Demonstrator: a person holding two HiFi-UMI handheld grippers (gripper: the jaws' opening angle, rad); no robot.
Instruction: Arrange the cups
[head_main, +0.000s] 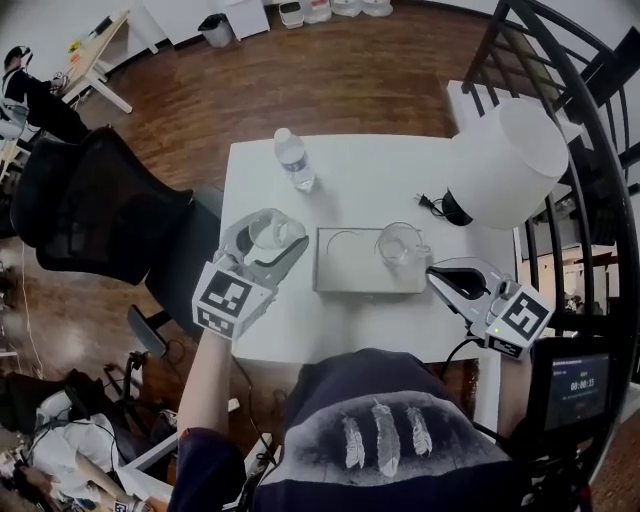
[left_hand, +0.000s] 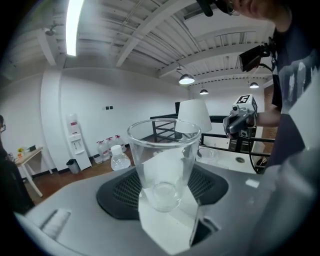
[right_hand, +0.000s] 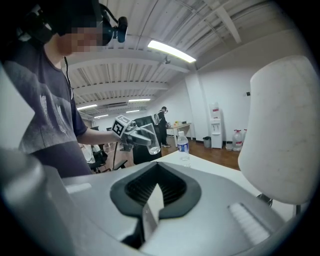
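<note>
My left gripper (head_main: 272, 246) hangs above the table's left side, shut on a clear glass cup (head_main: 262, 230) that stands upright between its jaws. The left gripper view shows this cup (left_hand: 165, 150) close up and empty, clamped by the left gripper (left_hand: 167, 202). A second clear cup (head_main: 400, 243) stands on the right half of a grey tray (head_main: 340, 280) in the middle of the table. My right gripper (head_main: 437, 272) rests shut and empty just right of the tray. In the right gripper view its jaws (right_hand: 150, 210) meet, and the held cup (right_hand: 152, 142) is visible across the table.
A water bottle (head_main: 295, 160) stands at the back left of the white table (head_main: 360, 160). A white lamp (head_main: 505, 165) with a black cord fills the back right corner. A black office chair (head_main: 90, 210) is left of the table, and a black railing (head_main: 590, 120) is to the right.
</note>
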